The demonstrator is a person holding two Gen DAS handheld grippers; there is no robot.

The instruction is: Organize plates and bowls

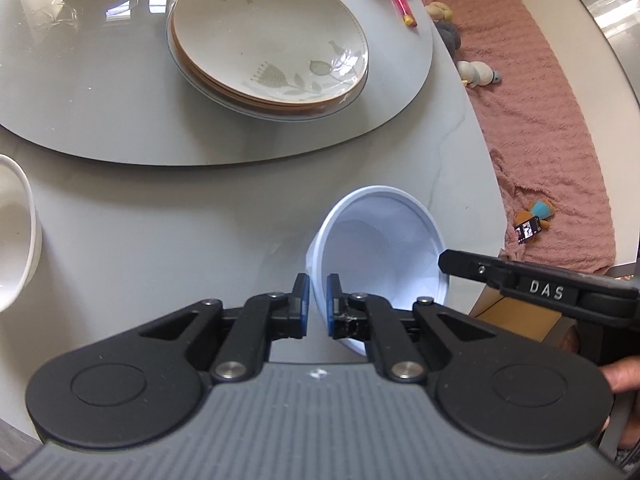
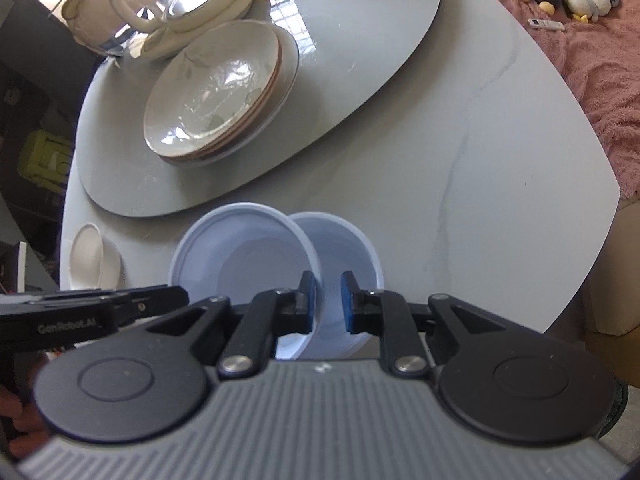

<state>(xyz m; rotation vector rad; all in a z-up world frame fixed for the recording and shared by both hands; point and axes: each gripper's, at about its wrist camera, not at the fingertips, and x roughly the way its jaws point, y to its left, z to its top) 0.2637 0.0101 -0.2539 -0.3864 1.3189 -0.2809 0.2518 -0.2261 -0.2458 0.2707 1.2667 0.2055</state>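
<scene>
Pale blue bowls: two, thin-walled, glossy, plain, with narrow rolled rims. In the right wrist view they lie side by side at lower centre, the left bowl (image 2: 240, 256) overlapping the rim of the right bowl (image 2: 344, 252). In the left wrist view one pale blue bowl (image 1: 384, 248) shows, tilted, its mouth toward the upper right of the frame.
Left gripper (image 1: 318, 306): closed on the near rim of the pale blue bowl, the wall pinched between the blue pads.
Right gripper (image 2: 328, 302): jaws narrowly apart, the right bowl's near wall between the pads; whether they press on it cannot be told. In the left wrist view its black finger reaches in from the right edge.
Plate stack (image 1: 272, 40): cream, shallow plates with grey-green leaf and flower prints and brown edges, upper centre of the left wrist view; three brown-edged plates on one clear glass plate, as far as the edges can be counted.
Turntable (image 1: 100, 120): one, grey, glossy, bearing the plate stack.
White bowl (image 1: 16, 232): one, thick-walled, at the left edge, on the table beside the turntable.
Table (image 2: 480, 184): one, pale grey with faint veining, under both pale blue bowls.
Pot (image 2: 132, 4): one, cream with a glass lid, upper left of the right wrist view.
</scene>
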